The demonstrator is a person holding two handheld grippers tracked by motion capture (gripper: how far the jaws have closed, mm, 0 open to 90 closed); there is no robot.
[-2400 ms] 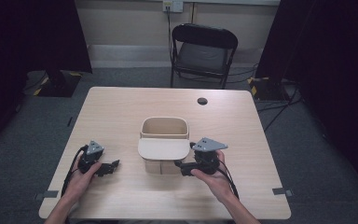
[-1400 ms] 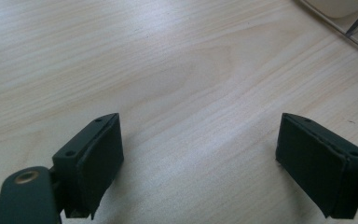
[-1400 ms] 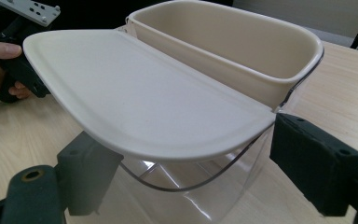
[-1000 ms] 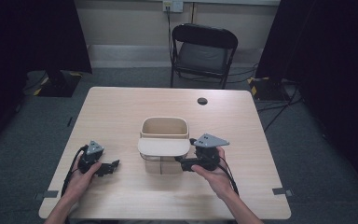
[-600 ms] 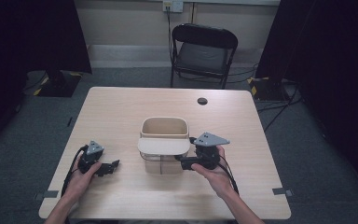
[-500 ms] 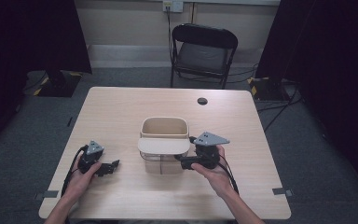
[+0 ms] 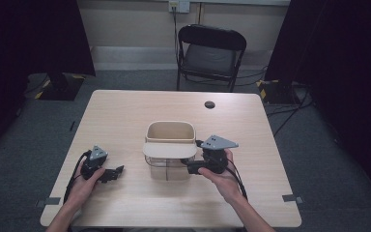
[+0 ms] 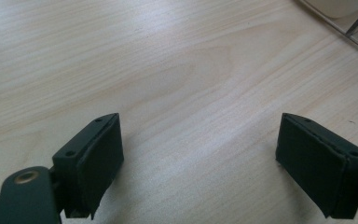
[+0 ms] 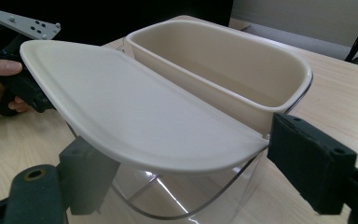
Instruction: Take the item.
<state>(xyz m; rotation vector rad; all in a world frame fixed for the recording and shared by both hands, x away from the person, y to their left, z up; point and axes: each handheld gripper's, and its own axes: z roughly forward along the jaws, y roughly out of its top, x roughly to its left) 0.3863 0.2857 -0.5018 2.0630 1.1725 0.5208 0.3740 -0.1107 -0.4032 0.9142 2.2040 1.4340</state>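
A bin [image 7: 170, 131] with a clear body and a beige inner tub stands in the middle of the table [image 7: 125, 111]. Its flat beige lid [image 7: 170, 150] sticks out level over the near side, leaving the tub open and empty. My right gripper [image 7: 192, 168] is at the bin's near right side, open. In the right gripper view the lid [image 9: 121, 112] lies between the wide-apart jaws of the right gripper [image 9: 196, 168], with one finger [image 9: 86, 175] under it and no contact visible. My left gripper [image 7: 117, 171] rests on the table left of the bin, and the left gripper [image 8: 200, 163] is open over bare wood.
A small black round disc [image 7: 209, 104] lies on the far part of the table. A black folding chair [image 7: 211, 48] stands behind the table. The bin's clear corner [image 8: 354, 28] shows at the upper right in the left gripper view.
The right gripper has edged slightly upward beside the bin. The left gripper and the lid have stayed where they were.
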